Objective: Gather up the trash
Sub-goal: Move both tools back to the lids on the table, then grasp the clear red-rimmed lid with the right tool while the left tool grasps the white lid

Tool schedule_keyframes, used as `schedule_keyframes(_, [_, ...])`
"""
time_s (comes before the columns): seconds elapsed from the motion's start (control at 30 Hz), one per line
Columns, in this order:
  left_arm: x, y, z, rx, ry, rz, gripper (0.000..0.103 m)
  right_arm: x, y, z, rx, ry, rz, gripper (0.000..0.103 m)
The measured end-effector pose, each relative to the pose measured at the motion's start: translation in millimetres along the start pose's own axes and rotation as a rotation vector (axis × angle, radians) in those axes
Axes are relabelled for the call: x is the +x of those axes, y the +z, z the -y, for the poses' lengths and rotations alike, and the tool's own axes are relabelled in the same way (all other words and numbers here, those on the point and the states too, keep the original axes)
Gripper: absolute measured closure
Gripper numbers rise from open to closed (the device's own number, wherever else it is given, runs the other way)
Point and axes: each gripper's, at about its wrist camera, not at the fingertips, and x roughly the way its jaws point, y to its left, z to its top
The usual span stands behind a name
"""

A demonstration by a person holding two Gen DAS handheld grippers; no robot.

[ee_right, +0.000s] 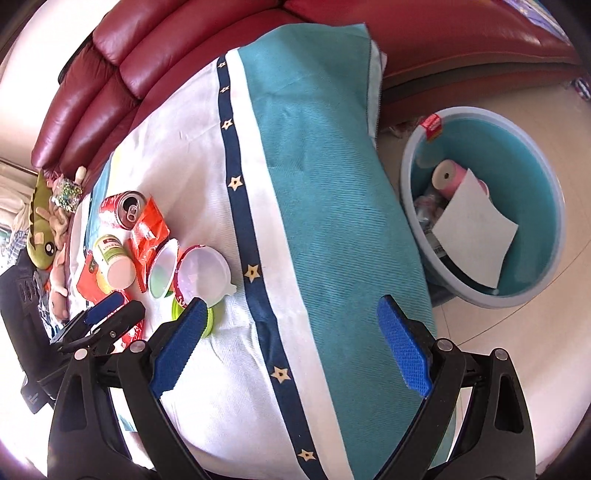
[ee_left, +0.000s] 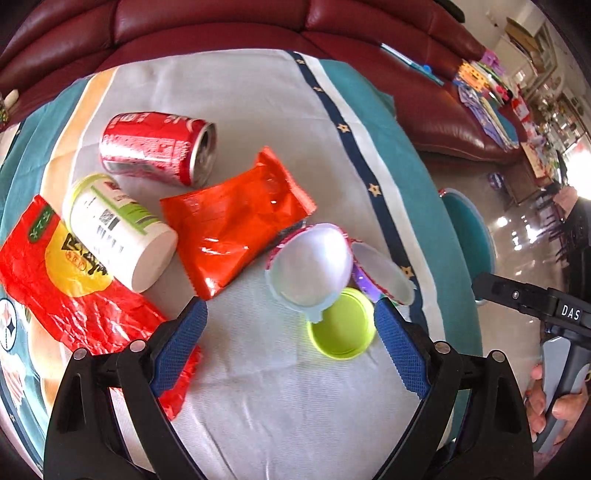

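Looking along my left gripper [ee_left: 290, 325], blue ribbed pads spread wide and holding nothing, I see the trash bunched on the cloth-covered table [ee_left: 258, 92]: a dented red can [ee_left: 155, 147] on its side, a white bottle [ee_left: 118, 232] lying across a crinkled red bag [ee_left: 55, 291], a glossy orange wrapper [ee_left: 236, 229], two clear plastic cups [ee_left: 314, 266] tipped over, and a lime-green lid [ee_left: 343, 328] just off my right pad. Maroon leather sofa [ee_left: 221, 22] behind.

Through the right wrist camera, my right gripper [ee_right: 291, 339] is likewise spread and empty (over the teal stripe). The teal bin [ee_right: 546, 206] sits on the floor beside the table, with a pink roll [ee_right: 448, 179] and white paper [ee_right: 476, 225] inside.
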Motion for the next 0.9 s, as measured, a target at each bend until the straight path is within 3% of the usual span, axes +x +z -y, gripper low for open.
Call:
schedule_keyframes(0.3, [0.3, -7.1, -42.0, -0.074, -0.012, 0.018, 0.011, 37.1, 11.5, -32.9, -0.007, -0.023, -0.058, 0.016])
schedule_keyframes(0.37, [-2.0, -8.3, -47.2, -0.084, -0.018, 0.027, 0.011, 41.8, 13.4, -39.3, -0.017, -0.011, -0.063, 0.025])
schedule_keyframes(0.43, [-6.1, -11.0, -54.1, -0.084, -0.017, 0.041, 0.011, 46.6, 14.3, -44.6, -0.026, -0.007, -0.07, 0.047])
schedule_keyframes(0.57, [-8.6, -12.9, -54.9, -0.08, -0.026, 0.055, 0.011, 55.9, 12.5, -52.9, -0.045, 0.004, -0.098, 0.055])
schedule_keyframes(0.73, [-7.6, -14.5, -48.2, -0.052, -0.017, 0.059, 0.011, 62.4, 6.3, -65.9, -0.084, 0.026, -0.114, 0.086])
schedule_keyframes(0.9, [-5.7, -12.1, -32.1, -0.007, -0.003, 0.061, 0.018, 55.0, 4.8, -73.8, -0.139, -0.003, -0.064, 0.091])
